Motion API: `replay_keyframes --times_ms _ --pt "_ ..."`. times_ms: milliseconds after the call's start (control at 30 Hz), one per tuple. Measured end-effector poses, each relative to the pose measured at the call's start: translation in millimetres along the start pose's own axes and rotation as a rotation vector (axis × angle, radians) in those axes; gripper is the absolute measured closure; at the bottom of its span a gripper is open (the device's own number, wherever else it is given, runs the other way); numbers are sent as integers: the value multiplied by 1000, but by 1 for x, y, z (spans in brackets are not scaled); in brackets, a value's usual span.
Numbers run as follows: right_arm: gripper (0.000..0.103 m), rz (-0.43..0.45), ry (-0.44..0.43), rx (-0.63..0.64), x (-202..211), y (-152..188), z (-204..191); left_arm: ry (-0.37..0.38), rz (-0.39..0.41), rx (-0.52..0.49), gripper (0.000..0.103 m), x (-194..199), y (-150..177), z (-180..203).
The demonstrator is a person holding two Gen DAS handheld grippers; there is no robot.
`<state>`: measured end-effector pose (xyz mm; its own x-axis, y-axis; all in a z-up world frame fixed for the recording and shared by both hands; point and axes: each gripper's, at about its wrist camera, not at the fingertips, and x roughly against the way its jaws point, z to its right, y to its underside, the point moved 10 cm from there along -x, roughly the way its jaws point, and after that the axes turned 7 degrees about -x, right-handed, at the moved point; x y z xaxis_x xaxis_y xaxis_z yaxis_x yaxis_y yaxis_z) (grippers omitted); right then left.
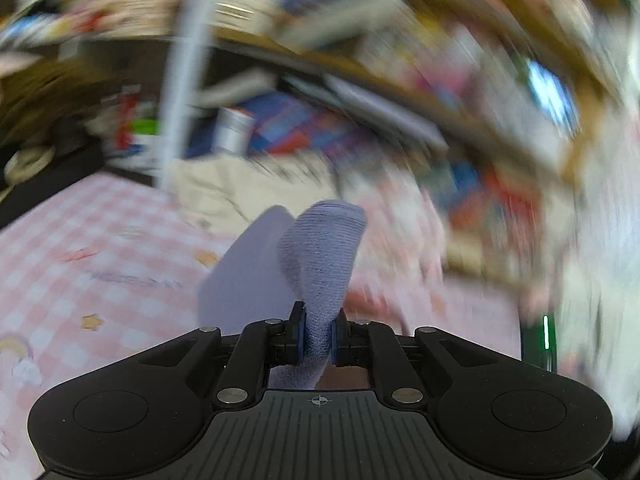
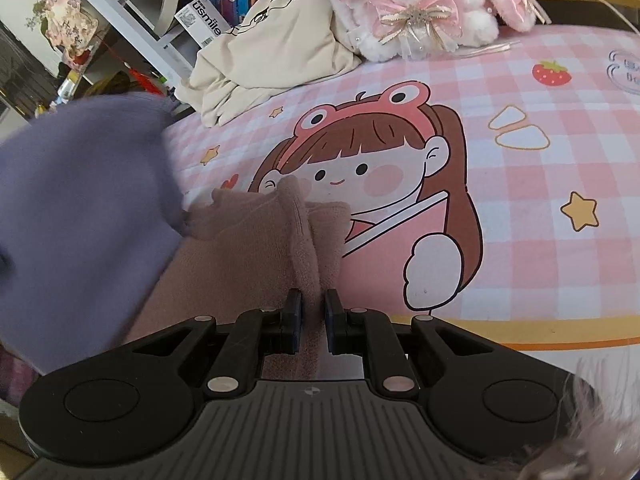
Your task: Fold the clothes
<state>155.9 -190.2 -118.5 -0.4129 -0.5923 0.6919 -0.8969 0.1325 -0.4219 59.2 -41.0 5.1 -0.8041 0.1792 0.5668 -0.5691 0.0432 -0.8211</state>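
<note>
The left gripper (image 1: 318, 340) has its jaws pinched on a purple knit cloth (image 1: 320, 256), whose long axis rises straight up and forward from the jaws before it curls over at the top; the left wrist view is badly smeared, so whether the flat purple panel beside it belongs to the same garment is only likely; in the right wrist view that purple cloth (image 2: 84, 208) hangs at the far left, overlapping the edge of a dusty pink cloth (image 2: 248, 252); the right gripper (image 2: 313, 322) has its jaws nipped on a raised ridge of this pink cloth, which runs away from the jaws along their line and spreads leftward over the checked bedsheet (image 2: 540, 168); so each gripper holds its own piece, left nearer the purple, right nearer the pink; counted: two held cloths, one cream garment (image 2: 272, 52) heaped at the back, one plush rabbit (image 2: 420, 4).
</note>
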Motion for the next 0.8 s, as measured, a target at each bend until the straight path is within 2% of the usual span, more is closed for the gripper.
replay_keyframes --times_ms 100,133,233,300,367,433,533,633,700,800 --pt "91 -19 -26 -23 0 -1 3 -11 -171 -229 85 -32 44 49" --pt "91 -26 -34 -32 0 -2 4 -30 -204 -323 82 -40 58 61" --pt "91 -45 -58 -66 -1 -3 7 -82 -227 -542 72 -50 82 82" --pt "91 -52 -68 -83 -1 -3 9 -100 -225 -607 71 -52 87 87" --pt "91 -58 -74 -91 -1 -4 10 -107 -224 -623 70 -49 87 89" --pt "89 -65 -77 -94 -1 -4 11 -80 -216 -614 64 -43 83 93" --pt "80 -63 -81 -108 5 -5 14 -25 -198 -588 56 -32 77 98" --pt "79 -37 -120 -132 22 -9 16 51 -175 -513 56 -12 63 98" --pt "69 -26 -158 -161 35 -14 16 93 -136 -436 56 3 48 93" --pt "61 -45 -239 -208 44 -16 7 78 -63 -309 56 14 22 70"
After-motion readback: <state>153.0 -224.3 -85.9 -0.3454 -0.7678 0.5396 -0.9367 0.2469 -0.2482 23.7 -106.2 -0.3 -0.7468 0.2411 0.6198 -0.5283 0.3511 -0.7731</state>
